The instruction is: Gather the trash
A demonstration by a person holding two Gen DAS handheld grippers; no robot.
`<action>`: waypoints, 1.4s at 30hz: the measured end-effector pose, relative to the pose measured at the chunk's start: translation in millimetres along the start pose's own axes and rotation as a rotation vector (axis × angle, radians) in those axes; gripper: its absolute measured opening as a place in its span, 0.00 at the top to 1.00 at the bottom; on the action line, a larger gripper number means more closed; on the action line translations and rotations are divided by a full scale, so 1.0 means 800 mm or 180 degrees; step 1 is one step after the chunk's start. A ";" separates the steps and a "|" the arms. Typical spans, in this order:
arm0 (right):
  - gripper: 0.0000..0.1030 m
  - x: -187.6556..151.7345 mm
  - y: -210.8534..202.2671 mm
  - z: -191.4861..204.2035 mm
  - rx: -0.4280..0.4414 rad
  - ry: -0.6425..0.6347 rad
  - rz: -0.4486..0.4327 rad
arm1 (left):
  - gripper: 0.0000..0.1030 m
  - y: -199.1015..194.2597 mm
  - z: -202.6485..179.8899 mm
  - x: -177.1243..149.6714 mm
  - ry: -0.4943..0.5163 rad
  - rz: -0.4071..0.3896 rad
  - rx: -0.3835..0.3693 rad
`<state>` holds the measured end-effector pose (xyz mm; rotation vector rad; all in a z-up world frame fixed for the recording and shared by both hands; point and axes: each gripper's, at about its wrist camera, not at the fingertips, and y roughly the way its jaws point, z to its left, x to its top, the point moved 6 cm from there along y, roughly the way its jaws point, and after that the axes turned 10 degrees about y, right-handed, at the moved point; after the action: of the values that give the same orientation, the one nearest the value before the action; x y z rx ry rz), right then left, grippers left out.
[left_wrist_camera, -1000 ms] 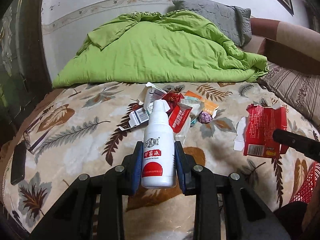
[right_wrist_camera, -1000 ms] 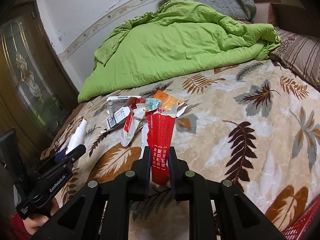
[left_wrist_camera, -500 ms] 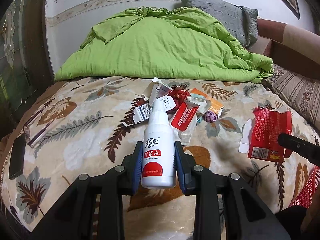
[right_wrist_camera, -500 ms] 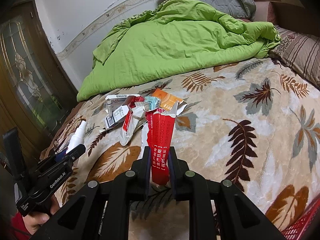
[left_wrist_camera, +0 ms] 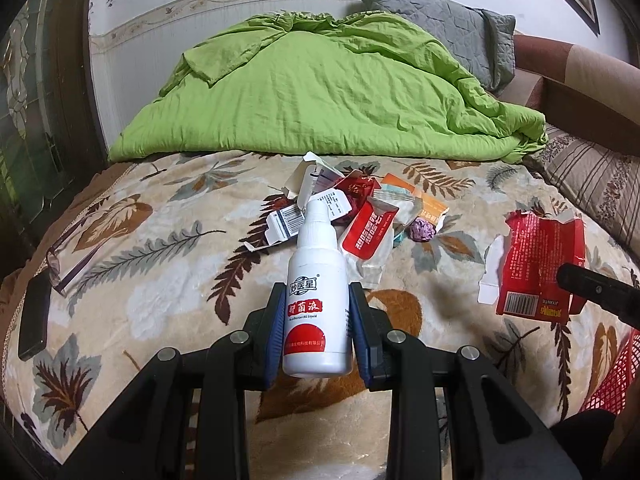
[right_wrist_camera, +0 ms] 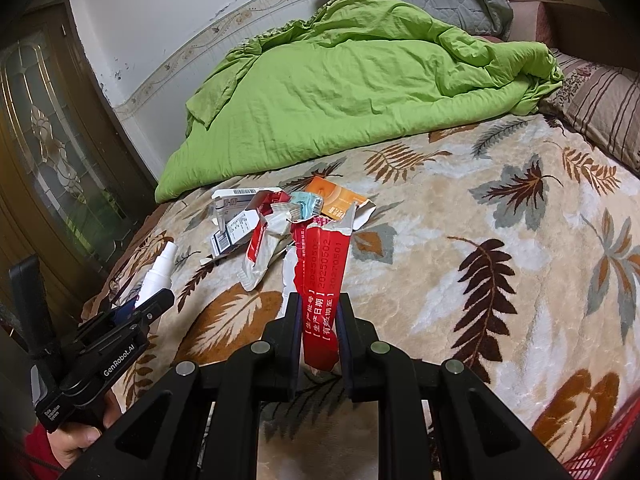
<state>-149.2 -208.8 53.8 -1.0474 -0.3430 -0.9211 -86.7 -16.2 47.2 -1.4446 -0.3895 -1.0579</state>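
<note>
Between left gripper (left_wrist_camera: pixel 316 316) pads, white spray bottle (left_wrist_camera: pixel 316 300), clamped upright

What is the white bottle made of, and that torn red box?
The white bottle looks like smooth plastic: glossy, even surface with a printed label. The torn red box looks like thin printed cardboard: its ripped edges show a white, papery inner layer, and it keeps flat creased panels.

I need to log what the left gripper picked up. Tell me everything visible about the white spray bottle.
The white spray bottle is opaque plastic with a narrow nozzle cap, a blue-outlined logo, red characters and a red half-disc on its label. It points away from the camera, held above the leaf-patterned blanket, clamped at its lower body by the left gripper.
</note>
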 end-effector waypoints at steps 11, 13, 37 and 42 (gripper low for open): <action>0.83 -0.001 0.002 0.002 -0.0002 -0.0003 0.0015 | 0.72 0.000 -0.001 -0.001 -0.0003 0.0000 -0.0003; 0.83 -0.001 0.002 0.001 0.0003 -0.0006 0.0017 | 0.72 0.000 -0.001 0.000 -0.0001 0.0002 -0.0001; 0.83 -0.003 0.006 0.004 -0.0004 -0.0010 0.0029 | 0.72 -0.001 -0.003 0.000 -0.0005 0.0001 0.0002; 0.83 -0.003 0.006 0.003 -0.0004 -0.0012 0.0029 | 0.72 -0.001 -0.003 0.000 -0.0001 0.0002 0.0004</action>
<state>-146.1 -204.5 50.8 -1.0513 -0.3407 -0.9115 -88.0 -18.3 47.3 -1.4438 -0.3899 -1.0568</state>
